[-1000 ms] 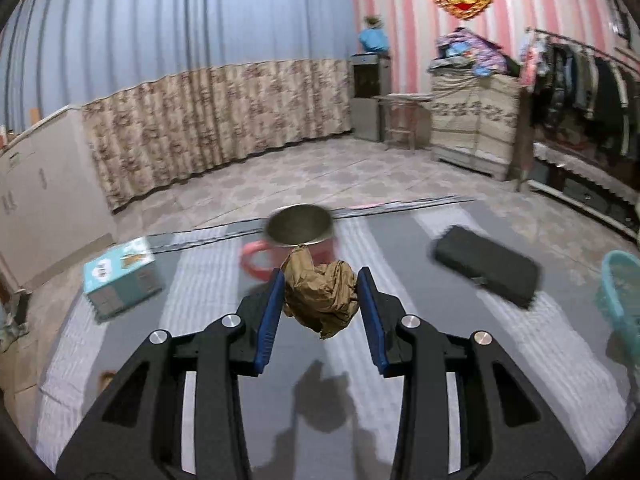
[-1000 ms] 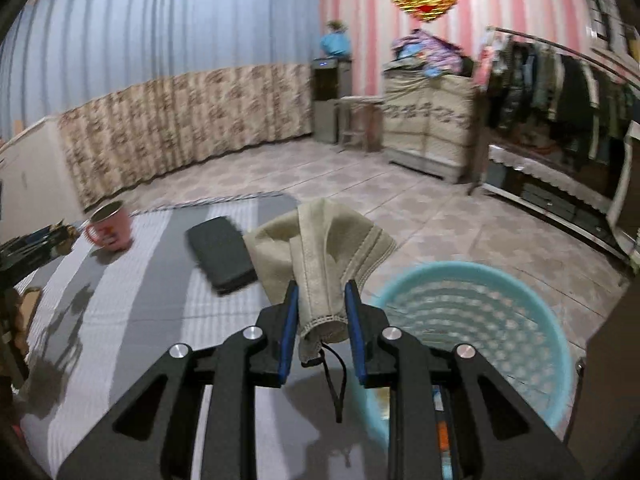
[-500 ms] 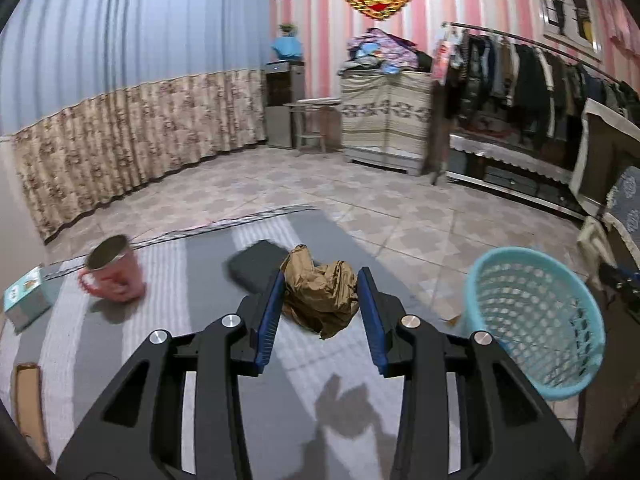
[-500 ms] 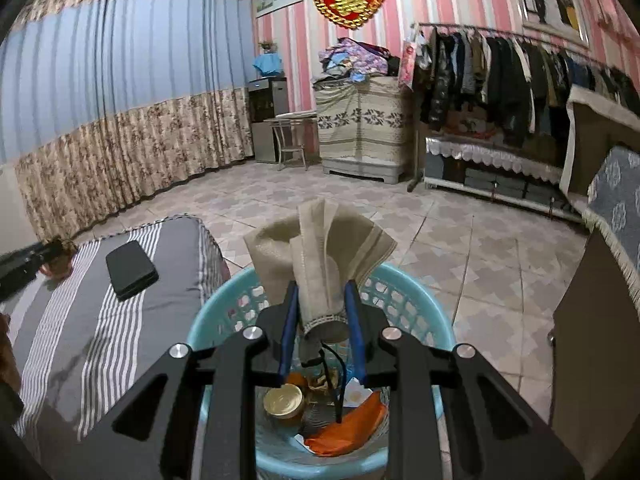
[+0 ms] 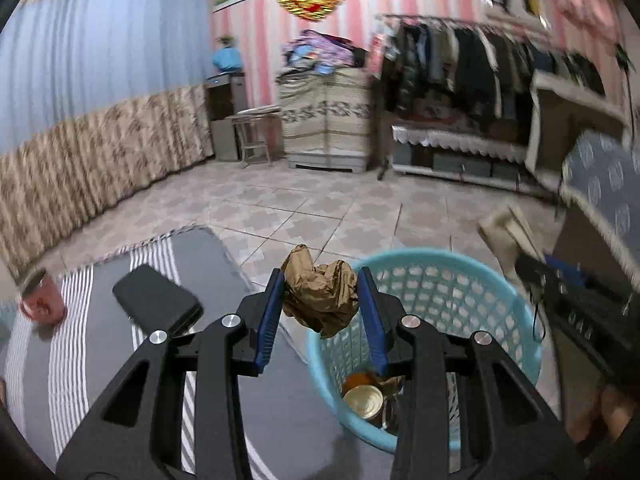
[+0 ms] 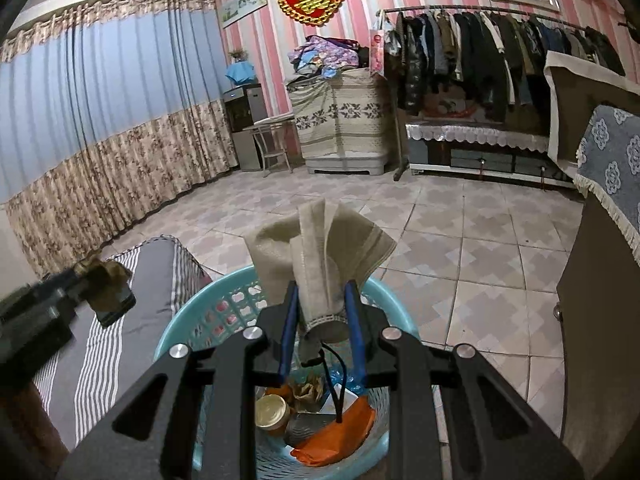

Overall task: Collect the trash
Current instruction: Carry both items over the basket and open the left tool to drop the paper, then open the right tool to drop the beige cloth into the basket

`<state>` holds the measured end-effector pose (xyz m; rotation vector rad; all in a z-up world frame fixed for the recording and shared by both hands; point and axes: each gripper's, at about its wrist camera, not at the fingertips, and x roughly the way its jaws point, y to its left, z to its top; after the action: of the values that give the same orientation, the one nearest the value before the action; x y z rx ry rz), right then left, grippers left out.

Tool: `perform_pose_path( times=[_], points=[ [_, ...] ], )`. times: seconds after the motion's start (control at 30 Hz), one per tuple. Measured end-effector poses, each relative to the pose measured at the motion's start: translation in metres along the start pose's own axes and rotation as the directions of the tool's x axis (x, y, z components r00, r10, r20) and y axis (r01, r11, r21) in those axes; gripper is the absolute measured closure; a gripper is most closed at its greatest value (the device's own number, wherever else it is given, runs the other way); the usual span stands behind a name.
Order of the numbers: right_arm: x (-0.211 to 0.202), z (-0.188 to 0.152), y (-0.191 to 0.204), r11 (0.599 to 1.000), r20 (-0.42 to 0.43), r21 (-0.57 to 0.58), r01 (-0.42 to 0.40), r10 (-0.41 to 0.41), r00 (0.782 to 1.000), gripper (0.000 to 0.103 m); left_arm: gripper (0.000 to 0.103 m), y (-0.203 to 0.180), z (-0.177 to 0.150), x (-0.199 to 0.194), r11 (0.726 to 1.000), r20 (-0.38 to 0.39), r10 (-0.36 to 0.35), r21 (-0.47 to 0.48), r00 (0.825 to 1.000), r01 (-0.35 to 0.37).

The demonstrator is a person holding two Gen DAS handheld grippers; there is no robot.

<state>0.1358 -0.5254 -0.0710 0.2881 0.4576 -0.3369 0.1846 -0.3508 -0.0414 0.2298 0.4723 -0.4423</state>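
My left gripper [image 5: 321, 300] is shut on a crumpled brown paper wad [image 5: 320, 294], held just over the near left rim of the light blue basket [image 5: 460, 276]. Inside the basket lie a tin can [image 5: 363, 400] and other scraps. In the right wrist view my right gripper [image 6: 320, 312] is shut on a beige face mask [image 6: 320, 248] above the same basket [image 6: 208, 312], which holds a can [image 6: 272, 412], an orange wrapper [image 6: 336, 436] and paper bits. The left gripper with its brown wad [image 6: 105, 280] shows at the left there, blurred.
A grey striped mat [image 5: 80, 360] on the tiled floor carries a black case [image 5: 156, 300] and a pink mug [image 5: 40, 300]. A dark cabinet with a patterned cloth [image 6: 608, 240] stands right of the basket. Curtains, a clothes rack and a covered chest line the far walls.
My left gripper has swept right from over the mug and mat to the basket's rim with the wad. My right gripper moved over the basket with the mask and has nearly stopped.
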Motion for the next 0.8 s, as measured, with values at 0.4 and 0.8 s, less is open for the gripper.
perform_pose_path(
  times=[0.4, 0.8],
  points=[
    [-0.004, 0.001, -0.006, 0.997, -0.009, 0.054, 0.046, -0.046, 0.999, 0.079, 0.066, -0.021, -0.002, 0.040, 0.985, -0.068, -0.166, -0.053, 0.984, 0.163],
    [0.010, -0.006, -0.004, 0.997, -0.055, 0.057, 0.049, -0.046, 0.997, 0.079, 0.023, -0.013, -0.012, 0.067, 0.996, -0.150, -0.084, -0.051, 0.985, 0.077]
  ],
)
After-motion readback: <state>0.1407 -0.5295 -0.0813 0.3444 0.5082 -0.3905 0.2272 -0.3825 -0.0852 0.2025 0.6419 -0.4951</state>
